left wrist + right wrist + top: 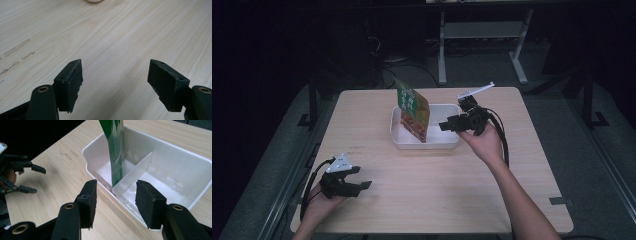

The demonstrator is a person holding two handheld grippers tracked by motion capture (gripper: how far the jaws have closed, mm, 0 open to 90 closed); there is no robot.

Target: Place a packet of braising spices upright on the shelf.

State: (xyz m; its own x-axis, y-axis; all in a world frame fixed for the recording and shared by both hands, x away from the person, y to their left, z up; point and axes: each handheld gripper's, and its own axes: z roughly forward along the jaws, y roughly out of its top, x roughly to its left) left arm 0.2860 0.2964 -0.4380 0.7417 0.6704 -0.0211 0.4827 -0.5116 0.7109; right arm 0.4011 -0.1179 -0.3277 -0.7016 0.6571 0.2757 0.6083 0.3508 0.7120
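Both forearms enter bare from the frame's bottom edge, no sleeves visible. The left gripper [362, 178] is black, topped by a grey three-cornered plate and trailing a black cable. The right gripper [443, 125] is likewise black; its fingers [89, 197] carry rough dark pads and brass-ringed screw holes.

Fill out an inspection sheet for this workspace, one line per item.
Surface: light wooden table, faint smudges near the left tool.
Job's things: green snack packet standing tilted in white divided bin, against its divider.
Clutter: nothing seen.
Grippers: left tool open, nothing between its pads, near the table's front left corner; right tool open beside the bin, not touching the packet.
Cables: black cable trailing along the right forearm.
Surroundings: dark room, white desk frame behind.
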